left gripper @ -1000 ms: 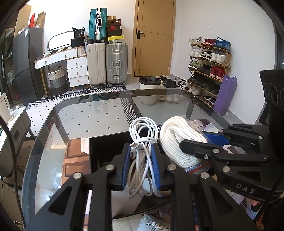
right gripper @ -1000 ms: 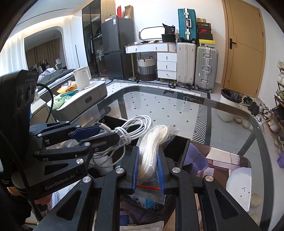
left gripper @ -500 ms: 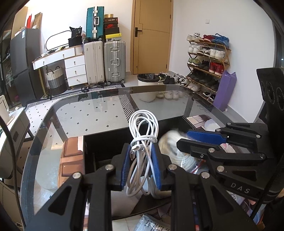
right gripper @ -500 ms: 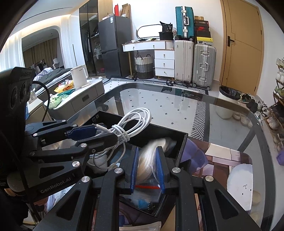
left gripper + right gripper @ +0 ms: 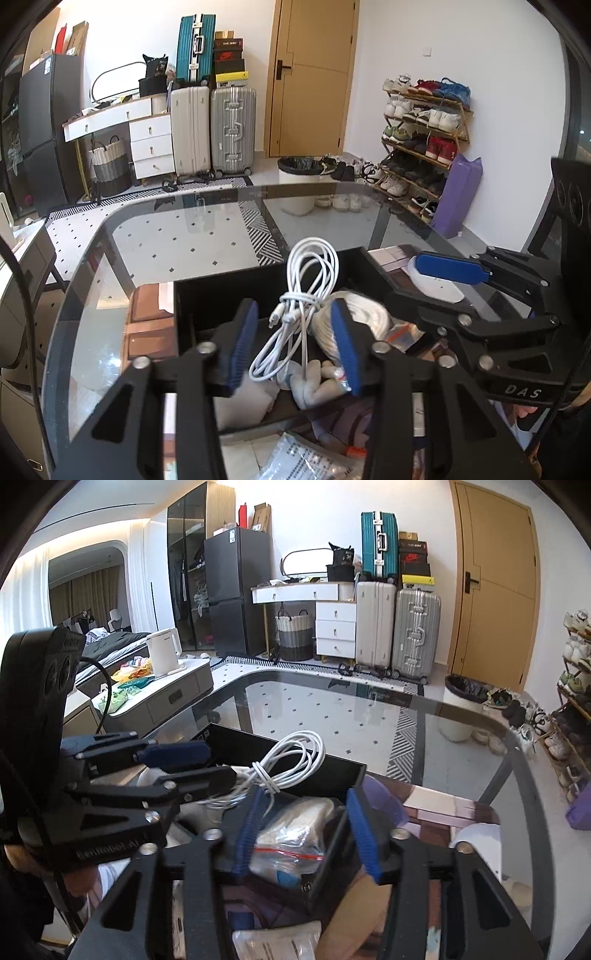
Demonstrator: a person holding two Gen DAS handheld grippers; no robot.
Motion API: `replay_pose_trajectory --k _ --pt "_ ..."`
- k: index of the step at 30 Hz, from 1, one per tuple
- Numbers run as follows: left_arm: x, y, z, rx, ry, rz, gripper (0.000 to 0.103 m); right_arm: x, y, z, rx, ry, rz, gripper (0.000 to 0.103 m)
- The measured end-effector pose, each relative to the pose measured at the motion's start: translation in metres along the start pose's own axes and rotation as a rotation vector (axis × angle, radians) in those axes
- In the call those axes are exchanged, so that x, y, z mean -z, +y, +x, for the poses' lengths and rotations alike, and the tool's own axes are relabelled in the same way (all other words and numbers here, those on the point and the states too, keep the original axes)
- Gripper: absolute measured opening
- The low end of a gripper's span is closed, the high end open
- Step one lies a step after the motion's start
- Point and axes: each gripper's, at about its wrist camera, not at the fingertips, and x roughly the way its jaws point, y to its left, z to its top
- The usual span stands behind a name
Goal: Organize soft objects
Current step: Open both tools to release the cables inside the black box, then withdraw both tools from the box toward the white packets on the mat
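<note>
A glass table with a dark rim fills the middle of both wrist views, the dotted floor tiles showing through it. On it, low and centre in each frame, sits a black open box, its far wall standing across the middle of the left wrist view and its corner pointing up-right in the right wrist view. The left gripper takes the bottom centre of its own frame; its jaws have just been opening and now stand apart, the blue pads clear on both sides of the white cable bundle, which stands tied at its middle between them and leans over the box's contents. In the right wrist view that same bundle lies at frame centre, beyond the left gripper's arm at the left edge. The right gripper sits at the bottom centre of its frame; its jaws too have just been opening and are parted, with the clear zip bag of white rope lying between them inside the box, the pads not pressing it. From the left wrist view the rope coil shows just right of the cable, at frame centre-right. A small pale plush piece lies below the cable, low in the box.
</note>
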Motion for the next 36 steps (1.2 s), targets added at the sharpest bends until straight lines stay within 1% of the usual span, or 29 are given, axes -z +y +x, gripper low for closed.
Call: replay_pose_trajectory --k 1,2,3,4,5,6,8,9,10,14,15,16,17,20,21,27,31,36 --pt "0.0 -0.001 -0.003 -0.002 -0.004 0.003 0.052 0.001 -0.001 -0.004 0.001 -0.004 0.002 0.063" --pt "0.0 -0.002 -0.006 -0.006 -0.009 0.008 0.052 0.003 -0.002 -0.008 0.002 -0.009 0.006 0.074" --pt "0.001 -0.003 -0.009 -0.011 -0.01 0.014 0.053 0.005 -0.002 -0.013 0.004 -0.016 0.012 0.079" --pt "0.001 -0.004 -0.012 -0.016 -0.011 0.017 0.054 0.007 -0.003 -0.018 0.007 -0.025 0.02 0.089" --pt "0.002 -0.004 -0.015 -0.02 -0.01 0.019 0.054 0.01 -0.004 -0.023 0.009 -0.033 0.028 0.093" --pt "0.003 -0.005 -0.017 -0.023 -0.009 0.02 0.057 0.013 -0.004 -0.027 0.007 -0.037 0.034 0.094" --pt "0.007 -0.005 -0.022 -0.034 -0.011 0.016 0.07 0.016 -0.003 -0.035 0.003 -0.038 0.04 0.102" --pt "0.009 -0.004 -0.026 -0.042 -0.019 0.009 0.084 0.019 -0.003 -0.038 0.006 -0.041 0.045 0.102" --pt "0.01 -0.004 -0.029 -0.046 -0.027 0.003 0.09 0.021 -0.003 -0.041 0.006 -0.046 0.05 0.102" --pt "0.018 -0.004 -0.038 -0.055 -0.033 -0.01 0.091 0.028 -0.003 -0.05 0.001 -0.047 0.071 0.102" --pt "0.019 -0.004 -0.04 -0.06 -0.034 -0.01 0.093 0.029 -0.003 -0.053 0.001 -0.047 0.074 0.102" --pt "0.021 -0.004 -0.042 -0.066 -0.034 -0.009 0.097 0.031 -0.002 -0.053 0.0 -0.046 0.077 0.102" --pt "0.023 -0.004 -0.044 -0.071 -0.036 -0.009 0.098 0.033 -0.002 -0.054 -0.002 -0.044 0.078 0.102" --pt "0.027 -0.004 -0.047 -0.082 -0.039 -0.008 0.101 0.037 0.001 -0.057 0.0 -0.033 0.069 0.102" --pt "0.028 -0.004 -0.048 -0.086 -0.038 -0.008 0.103 0.038 0.001 -0.058 0.002 -0.03 0.065 0.102" --pt "0.038 -0.006 -0.051 -0.107 -0.035 -0.007 0.103 0.039 0.007 -0.06 -0.007 -0.019 0.035 0.102" --pt "0.043 -0.006 -0.053 -0.126 -0.03 -0.001 0.103 0.043 0.01 -0.057 -0.016 0.013 0.019 0.102" --pt "0.051 -0.005 -0.057 -0.144 -0.028 -0.019 0.103 0.049 0.01 -0.055 -0.023 0.037 0.008 0.102"
